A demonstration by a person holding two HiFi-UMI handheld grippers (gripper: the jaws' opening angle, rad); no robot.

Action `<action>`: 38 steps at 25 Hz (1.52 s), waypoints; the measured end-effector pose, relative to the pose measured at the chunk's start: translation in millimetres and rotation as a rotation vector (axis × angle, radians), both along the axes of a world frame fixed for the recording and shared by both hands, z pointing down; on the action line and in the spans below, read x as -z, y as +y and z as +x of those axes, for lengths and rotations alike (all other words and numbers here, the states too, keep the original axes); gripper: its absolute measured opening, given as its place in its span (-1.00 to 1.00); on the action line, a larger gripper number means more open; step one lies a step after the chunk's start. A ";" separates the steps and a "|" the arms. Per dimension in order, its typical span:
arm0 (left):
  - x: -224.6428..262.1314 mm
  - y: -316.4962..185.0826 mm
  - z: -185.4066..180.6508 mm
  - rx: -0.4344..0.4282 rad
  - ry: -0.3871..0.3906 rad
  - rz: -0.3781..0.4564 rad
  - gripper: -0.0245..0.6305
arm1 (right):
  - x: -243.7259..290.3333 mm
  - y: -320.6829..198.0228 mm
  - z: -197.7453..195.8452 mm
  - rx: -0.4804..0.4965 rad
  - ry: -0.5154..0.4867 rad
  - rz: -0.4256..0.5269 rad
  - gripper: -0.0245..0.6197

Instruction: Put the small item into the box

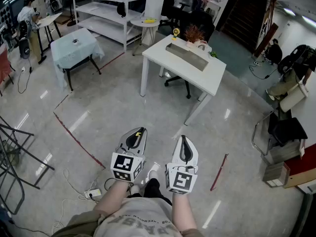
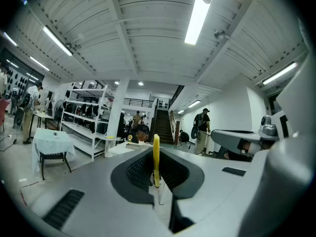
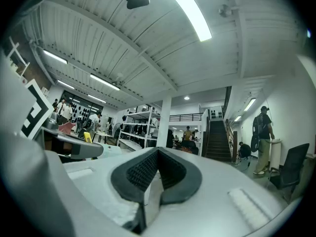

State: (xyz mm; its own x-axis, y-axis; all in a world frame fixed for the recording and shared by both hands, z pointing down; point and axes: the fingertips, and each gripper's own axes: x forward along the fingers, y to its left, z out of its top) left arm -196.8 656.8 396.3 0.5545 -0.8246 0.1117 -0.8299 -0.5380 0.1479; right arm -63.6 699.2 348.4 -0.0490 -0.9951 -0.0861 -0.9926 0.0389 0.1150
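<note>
I had my left gripper (image 1: pixel 137 134) pinched on the small yellow item (image 2: pixel 156 157), a thin strip that stood upright and edge-on between the pads. Its lower part was clamped and its top rose clear of the jaws. The jaws were nearly together, with only the strip's thickness between them. I think that narrow grip suited it, since a flat piece like this would likely twist or slide if held loosely.

My right gripper (image 1: pixel 183 139) was fully closed with nothing between its jaws. It hung just beside the left one, apparently as a spare hand.

Both tools pointed level and forward, low in front of my body, which I judge was a carrying pose and not a placing one. The box (image 1: pixel 186 57), a long shallow grey one, lay along the far edge of the white table (image 1: pixel 210 80), with a small plant (image 1: pixel 194 33) just behind it near the far corner. A wide stretch of floor (image 1: pixel 118 98) lay between me and that table, so the item was well apart from the box and the drop was not yet near.
</note>
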 end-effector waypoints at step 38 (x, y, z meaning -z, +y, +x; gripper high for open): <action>-13.0 -131.5 64.5 0.095 -0.023 -0.040 -0.84 | -26.8 -137.9 76.9 0.163 -0.091 -0.065 -0.14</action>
